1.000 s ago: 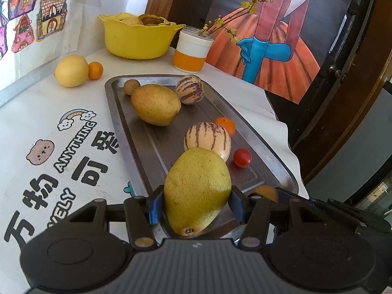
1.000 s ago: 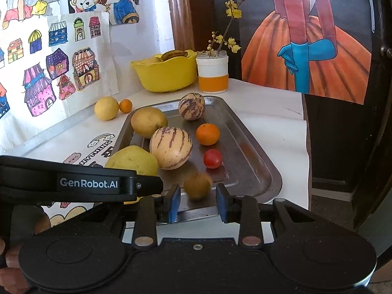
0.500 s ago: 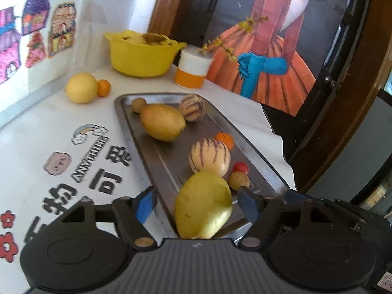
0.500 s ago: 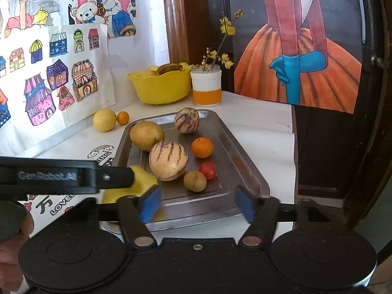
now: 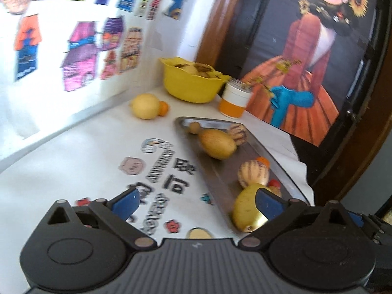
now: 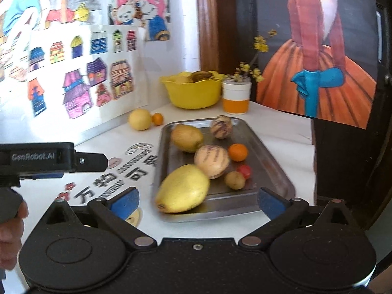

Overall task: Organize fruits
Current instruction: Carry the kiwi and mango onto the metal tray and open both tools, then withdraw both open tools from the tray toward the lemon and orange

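Observation:
A metal tray (image 6: 269, 154) holds a big yellow mango (image 6: 182, 188) at its near end, a small brown fruit (image 6: 234, 180), a cherry tomato (image 6: 245, 171), two striped melons, an orange and another mango. My right gripper (image 6: 197, 202) hangs back from the tray's near edge, jaws opening wide, nothing between them. My left gripper (image 5: 196, 202) is over the printed cloth left of the tray (image 5: 225, 171), its jaws also opening and empty. The yellow mango (image 5: 245, 210) lies partly behind its right finger (image 5: 268, 203).
A yellow bowl (image 6: 193, 91) of fruit and a white-and-orange cup (image 6: 236, 96) with twigs stand at the back. A lemon (image 6: 140, 120) and a small orange (image 6: 157, 118) lie by the wall. The table's right edge drops off beside the tray. A hand holds the left gripper's body (image 6: 49, 158).
The left gripper let go of the yellow mango and the right let go of the small brown fruit; both lie on the tray. Both grippers opened wide, drew back and rose; the left swung leftward.

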A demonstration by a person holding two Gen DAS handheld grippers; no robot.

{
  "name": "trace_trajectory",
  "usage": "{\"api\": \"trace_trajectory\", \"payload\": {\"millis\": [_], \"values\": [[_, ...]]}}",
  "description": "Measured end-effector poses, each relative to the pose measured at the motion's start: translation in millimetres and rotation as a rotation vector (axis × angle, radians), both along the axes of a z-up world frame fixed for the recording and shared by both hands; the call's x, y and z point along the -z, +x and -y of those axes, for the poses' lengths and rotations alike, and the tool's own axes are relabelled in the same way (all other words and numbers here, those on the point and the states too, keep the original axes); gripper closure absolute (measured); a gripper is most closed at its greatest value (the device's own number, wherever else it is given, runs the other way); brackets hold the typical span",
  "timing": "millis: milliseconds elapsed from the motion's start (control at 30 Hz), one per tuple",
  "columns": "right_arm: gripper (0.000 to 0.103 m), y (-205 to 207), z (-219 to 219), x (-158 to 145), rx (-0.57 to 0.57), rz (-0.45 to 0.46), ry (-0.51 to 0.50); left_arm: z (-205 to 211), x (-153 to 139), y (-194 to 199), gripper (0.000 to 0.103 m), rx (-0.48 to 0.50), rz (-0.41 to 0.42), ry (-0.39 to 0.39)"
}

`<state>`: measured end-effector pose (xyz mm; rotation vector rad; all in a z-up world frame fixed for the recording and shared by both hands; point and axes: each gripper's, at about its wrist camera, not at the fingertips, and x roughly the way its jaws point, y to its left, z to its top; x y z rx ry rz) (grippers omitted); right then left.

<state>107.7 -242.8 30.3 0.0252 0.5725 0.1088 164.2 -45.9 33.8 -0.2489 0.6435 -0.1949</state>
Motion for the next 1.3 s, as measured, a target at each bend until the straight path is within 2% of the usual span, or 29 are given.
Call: {"api": "trace_trajectory", "payload": {"millis": [400, 633, 800, 1000, 1067, 1167, 1300], "values": [[0.001, -16, -54, -19, -0.152, -0.002, -0.029, -75, -4, -28, 0.001, -0.181, -0.008, 0.036], [0.001, 1, -76, -45, -0.252, 0.026, -0.021, -106, -13, -26, 0.001, -0.219, 0.008, 0.109], [0.001, 33, -83, -77, -0.343, 0.03, -0.012, -114, -26, -14, 0.001, -0.2, 0.042, 0.171], [0.001, 95, -89, -134, -0.414, 0.047, -0.038, -103, -50, 14, 0.0, -0.134, 0.11, 0.242], [0.001, 119, -91, -150, -0.412, 0.017, -0.049, -97, -57, 26, 0.0, -0.117, 0.131, 0.256], [0.001, 150, -93, -162, -0.431, -0.004, -0.064, -86, -65, 44, 0.0, -0.087, 0.15, 0.274], [0.001, 192, -92, -156, -0.402, -0.049, -0.087, -70, -64, 68, 0.0, -0.059, 0.18, 0.317]]}}
